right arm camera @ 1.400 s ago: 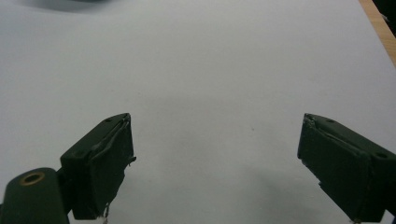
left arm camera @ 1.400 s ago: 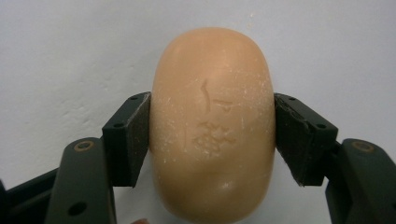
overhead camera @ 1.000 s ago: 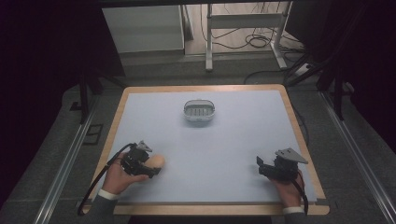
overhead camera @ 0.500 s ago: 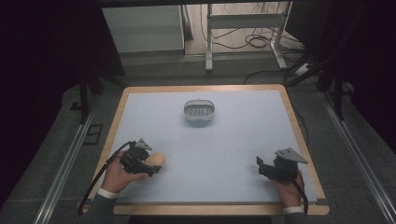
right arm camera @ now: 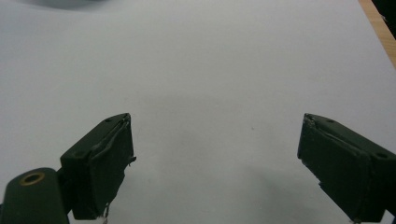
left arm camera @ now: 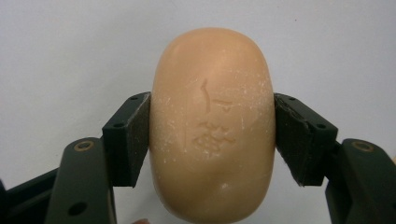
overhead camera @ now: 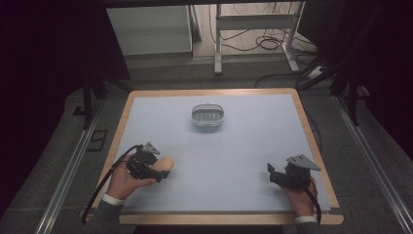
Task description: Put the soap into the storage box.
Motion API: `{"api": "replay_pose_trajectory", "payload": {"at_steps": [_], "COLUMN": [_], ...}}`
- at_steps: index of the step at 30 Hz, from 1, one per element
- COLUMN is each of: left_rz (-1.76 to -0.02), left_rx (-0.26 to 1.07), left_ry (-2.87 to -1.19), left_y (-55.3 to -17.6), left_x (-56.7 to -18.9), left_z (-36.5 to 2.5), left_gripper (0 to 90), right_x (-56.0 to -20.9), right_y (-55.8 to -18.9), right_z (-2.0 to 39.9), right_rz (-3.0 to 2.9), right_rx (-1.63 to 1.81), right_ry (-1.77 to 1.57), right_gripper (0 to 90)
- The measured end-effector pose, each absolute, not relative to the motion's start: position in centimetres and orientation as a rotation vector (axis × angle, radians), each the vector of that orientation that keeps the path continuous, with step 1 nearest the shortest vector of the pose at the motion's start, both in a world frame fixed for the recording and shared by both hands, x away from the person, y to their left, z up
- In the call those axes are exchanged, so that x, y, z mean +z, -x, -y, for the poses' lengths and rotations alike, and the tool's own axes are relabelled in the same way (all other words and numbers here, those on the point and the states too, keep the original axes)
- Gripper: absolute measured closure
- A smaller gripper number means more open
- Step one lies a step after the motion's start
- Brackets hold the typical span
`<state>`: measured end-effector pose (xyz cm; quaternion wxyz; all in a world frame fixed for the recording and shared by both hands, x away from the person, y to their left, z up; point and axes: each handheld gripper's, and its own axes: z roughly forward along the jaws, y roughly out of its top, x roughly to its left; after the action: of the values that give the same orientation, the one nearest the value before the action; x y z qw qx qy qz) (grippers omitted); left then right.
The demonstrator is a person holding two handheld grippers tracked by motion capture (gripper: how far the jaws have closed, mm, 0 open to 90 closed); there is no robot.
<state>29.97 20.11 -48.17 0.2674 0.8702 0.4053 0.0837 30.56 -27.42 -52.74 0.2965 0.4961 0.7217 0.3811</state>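
Observation:
A tan oval bar of soap sits between the two black pads of my left gripper, which press on both its sides; stamped marks show on its top. From above, the soap lies low at the table's front left with the left gripper shut on it. At the front right my right gripper rests near the table edge. Its jaws stand wide apart with bare white surface between them. A small white soap dish with a slotted floor stands at the far middle.
The white tabletop has a wooden rim. Beyond the far edge are a metal stand's legs, floor cables and a pale cabinet. Metal rails run along both sides on the floor.

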Motion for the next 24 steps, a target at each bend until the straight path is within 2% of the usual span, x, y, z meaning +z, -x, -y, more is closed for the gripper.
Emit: {"api": "replay_pose_trajectory", "payload": {"at_steps": [24], "left_rz": [-1.044], "left_rx": [0.256], "left_ry": [-2.362], "left_y": [-30.8], "left_x": [-47.0], "left_z": [-18.7], "left_gripper": [32.6], "right_x": [-52.7], "right_y": [-30.6], "right_z": [27.4], "right_rz": [-1.921], "right_rx": [1.007], "right_ry": [-1.319], "right_gripper": [10.9]}}
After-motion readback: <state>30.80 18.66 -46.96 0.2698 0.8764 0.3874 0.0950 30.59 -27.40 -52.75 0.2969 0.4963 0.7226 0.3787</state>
